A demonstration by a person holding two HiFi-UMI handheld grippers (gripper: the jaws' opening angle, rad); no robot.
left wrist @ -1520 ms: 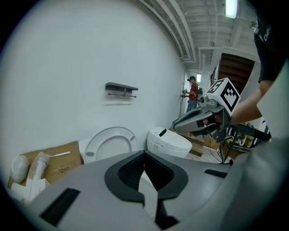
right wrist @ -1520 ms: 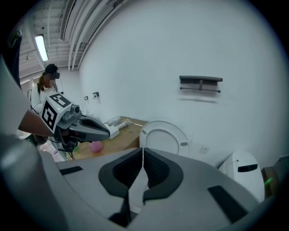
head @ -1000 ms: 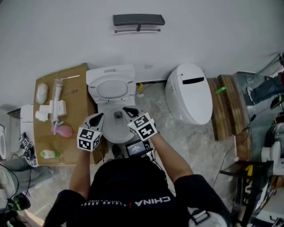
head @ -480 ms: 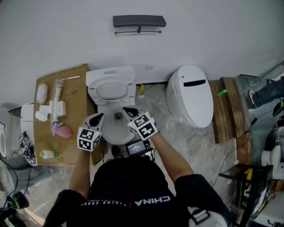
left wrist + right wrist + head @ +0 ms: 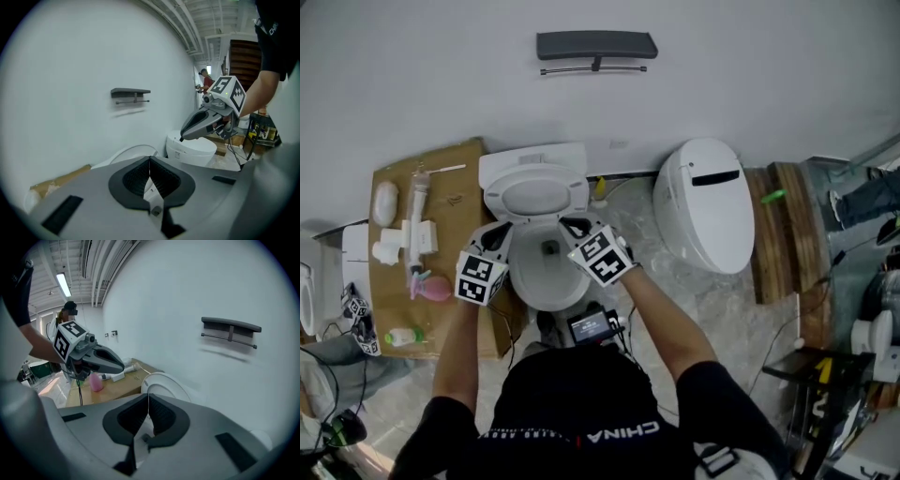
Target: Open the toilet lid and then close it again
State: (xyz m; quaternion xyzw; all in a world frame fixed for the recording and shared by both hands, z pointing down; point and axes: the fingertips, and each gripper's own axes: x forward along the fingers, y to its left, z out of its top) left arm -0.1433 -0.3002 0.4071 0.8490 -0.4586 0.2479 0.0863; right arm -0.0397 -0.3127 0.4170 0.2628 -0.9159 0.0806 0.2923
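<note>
Head view looks down on both tools over the open bowl (image 5: 546,281). The left gripper (image 5: 495,240) hangs at the bowl's left rim and the right gripper (image 5: 574,228) at its right rim, with the bowl between them. Just beyond both sets of tips stands the toilet lid (image 5: 534,194), raised and leaning back on the tank (image 5: 532,155). Whether either tool touches it cannot be told from above.

Left gripper view shows its own jaws pressed together with nothing between them. The lid's white curved edge rises just past the tips, and the right gripper is off to the right. Right gripper view shows that tool's jaws likewise pressed together and empty. The lid's round face is just ahead, and the left gripper is off to the left.

Further out, left of the left gripper, lies a sheet of cardboard (image 5: 464,202) carrying a pink object (image 5: 436,288) and some white pieces. Right of the right gripper sits a second toilet (image 5: 703,202), its cover down. Farthest ahead of both tools, a dark shelf (image 5: 595,44) hangs on the wall.

Only the head view shows the bowl, which the gripper bodies hide in the other two. Only the gripper views show the jaws meeting.
</note>
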